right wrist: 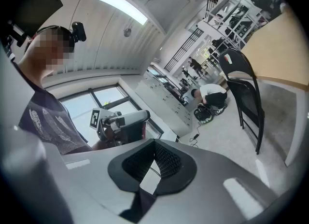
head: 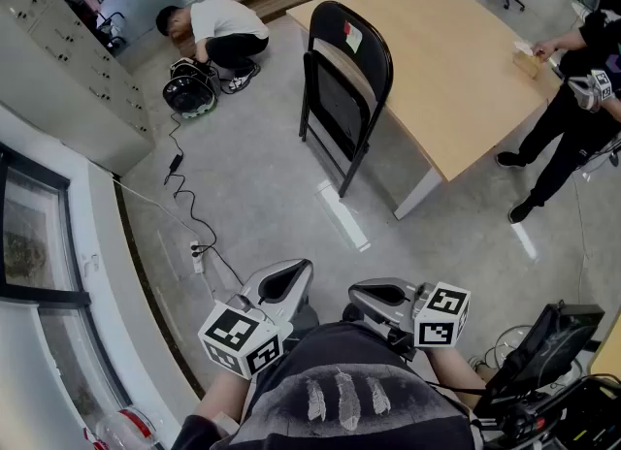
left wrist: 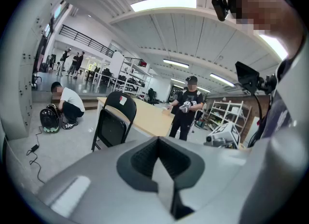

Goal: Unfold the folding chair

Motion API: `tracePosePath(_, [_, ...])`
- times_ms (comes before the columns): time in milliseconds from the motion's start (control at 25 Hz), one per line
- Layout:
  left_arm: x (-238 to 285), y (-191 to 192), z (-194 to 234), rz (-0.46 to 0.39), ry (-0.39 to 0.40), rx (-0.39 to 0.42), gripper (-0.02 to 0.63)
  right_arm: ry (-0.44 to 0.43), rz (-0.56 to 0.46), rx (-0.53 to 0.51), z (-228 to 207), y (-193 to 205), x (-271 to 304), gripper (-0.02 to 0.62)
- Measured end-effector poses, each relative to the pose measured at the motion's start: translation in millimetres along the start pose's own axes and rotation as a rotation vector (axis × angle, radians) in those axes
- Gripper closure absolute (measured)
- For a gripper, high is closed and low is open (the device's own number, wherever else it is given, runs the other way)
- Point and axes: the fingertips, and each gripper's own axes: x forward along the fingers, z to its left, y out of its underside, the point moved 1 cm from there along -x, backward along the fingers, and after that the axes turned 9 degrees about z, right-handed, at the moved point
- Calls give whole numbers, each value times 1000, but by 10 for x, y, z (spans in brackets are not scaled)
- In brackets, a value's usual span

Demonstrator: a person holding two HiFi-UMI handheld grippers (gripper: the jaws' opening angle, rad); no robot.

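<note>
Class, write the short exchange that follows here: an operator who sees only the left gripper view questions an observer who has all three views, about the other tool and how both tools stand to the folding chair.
Operator: My left tool is shut and empty. What about the other one?
Observer: The right gripper view shows the right tool with its jaws together and nothing between them.
Operator: Where are both tools relative to the folding chair?
Observer: The head view shows both tools close to the person's chest. Open floor lies between them and the chair, so neither touches it.
</note>
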Motion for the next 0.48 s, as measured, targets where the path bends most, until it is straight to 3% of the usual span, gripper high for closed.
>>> tracePosePath(240, [-421,-105,453,-11,12,-31,606,20,76,-30,247,-178,585,594])
tracePosePath(480, [-757,-318,1078,-96,83,-71,606,132,146,-121,271,-427,1202,594])
